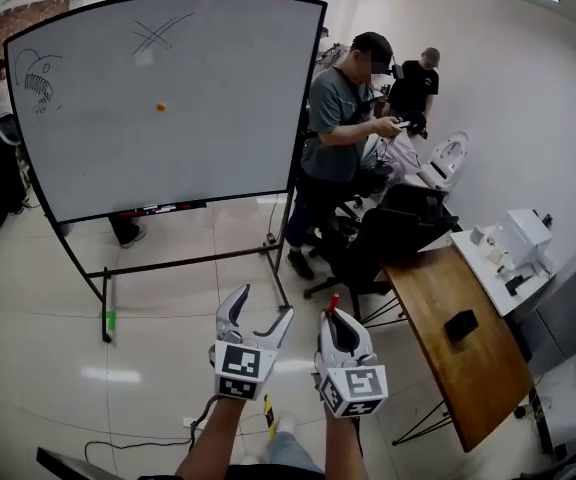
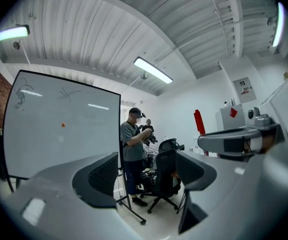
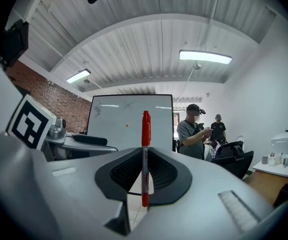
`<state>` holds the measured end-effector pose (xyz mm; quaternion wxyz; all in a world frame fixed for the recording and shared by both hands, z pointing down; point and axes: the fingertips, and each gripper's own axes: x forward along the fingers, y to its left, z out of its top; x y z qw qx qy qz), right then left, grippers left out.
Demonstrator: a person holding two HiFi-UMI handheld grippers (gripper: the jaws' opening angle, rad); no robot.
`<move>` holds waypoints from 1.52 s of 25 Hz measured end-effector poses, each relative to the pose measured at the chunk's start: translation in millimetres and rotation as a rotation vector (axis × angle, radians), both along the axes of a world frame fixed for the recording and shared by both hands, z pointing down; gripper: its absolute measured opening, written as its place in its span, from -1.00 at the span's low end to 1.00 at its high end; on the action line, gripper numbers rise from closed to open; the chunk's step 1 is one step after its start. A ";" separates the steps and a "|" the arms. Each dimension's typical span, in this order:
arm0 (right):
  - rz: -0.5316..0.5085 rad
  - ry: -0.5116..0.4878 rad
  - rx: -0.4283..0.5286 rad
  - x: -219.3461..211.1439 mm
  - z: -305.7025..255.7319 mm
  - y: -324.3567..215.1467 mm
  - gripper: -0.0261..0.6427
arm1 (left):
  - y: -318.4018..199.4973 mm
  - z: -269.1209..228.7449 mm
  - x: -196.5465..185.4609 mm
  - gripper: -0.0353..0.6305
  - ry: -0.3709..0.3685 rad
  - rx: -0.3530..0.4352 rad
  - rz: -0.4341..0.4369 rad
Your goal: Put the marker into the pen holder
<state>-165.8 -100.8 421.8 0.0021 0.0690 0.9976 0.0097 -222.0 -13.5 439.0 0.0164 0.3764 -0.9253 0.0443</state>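
The slim red plastic marker point(image 3: 145, 129) is being pinched between the closed jaws of the right hand-held gripper point(image 3: 145, 159). It is lying along the jaws, its red end sticking out past their tips.

whiteboard point(image 1: 168, 108), wooden table point(image 1: 480, 376), office chair point(image 1: 403, 230)

Red marker point(image 3: 145, 159) upright between clamped tongs point(image 3: 145, 176)
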 end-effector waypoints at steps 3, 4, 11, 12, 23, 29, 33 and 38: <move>-0.033 -0.009 0.004 -34.5 -11.0 -24.5 -0.83 | -30.5 -12.9 -27.1 0.19 0.007 0.022 -0.008; -0.041 -0.014 0.010 -46.0 -15.4 -34.9 -0.83 | -42.1 -17.2 -37.2 0.19 0.005 0.031 -0.015; -0.061 -0.054 0.066 -103.1 -46.3 -110.9 -0.83 | -129.5 -41.7 -96.2 0.19 -0.026 0.048 -0.032; -0.052 -0.057 0.060 -108.6 -46.9 -122.2 -0.83 | -137.6 -43.9 -102.3 0.19 -0.038 0.042 -0.031; 0.141 -0.041 0.011 -136.8 -30.2 -248.9 -0.83 | -262.5 -31.5 -150.2 0.19 -0.030 -0.007 0.164; 0.331 -0.039 0.008 -142.9 -27.4 -341.6 -0.83 | -377.3 -33.4 -164.5 0.19 -0.043 0.007 0.389; 0.502 -0.055 -0.041 -144.5 -34.6 -409.0 -0.83 | -450.3 -44.3 -170.4 0.19 -0.071 0.017 0.569; 0.669 -0.079 -0.021 -135.7 -49.5 -456.5 -0.83 | -513.0 -67.6 -179.0 0.19 -0.093 0.072 0.711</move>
